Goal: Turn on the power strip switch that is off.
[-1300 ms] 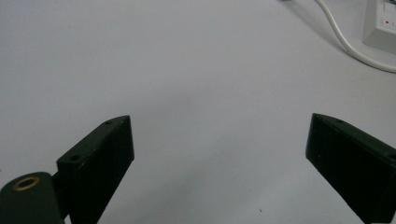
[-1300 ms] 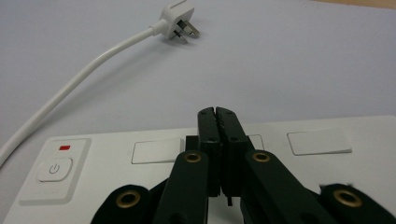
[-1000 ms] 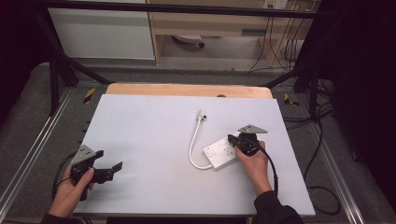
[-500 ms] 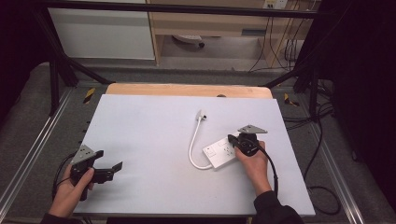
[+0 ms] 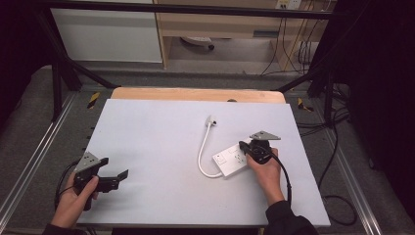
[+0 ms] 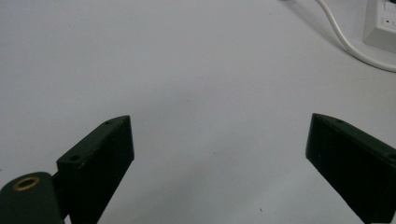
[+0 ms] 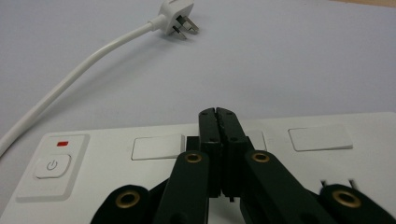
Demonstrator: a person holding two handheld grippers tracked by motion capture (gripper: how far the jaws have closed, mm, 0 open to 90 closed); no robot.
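Observation:
A white power strip lies right of the table's middle, and its white cord curves away to a plug lying loose on the table. My right gripper is shut with nothing between its jaws. In the right gripper view its closed tips sit over the power strip, between two covered sockets, with the power button to the left and the plug beyond. My left gripper stands open near the table's front left, holding nothing.
The white tabletop has a wooden strip along its far edge. Metal frame rails run along both sides. In the left gripper view the cord and a corner of the power strip lie far off.

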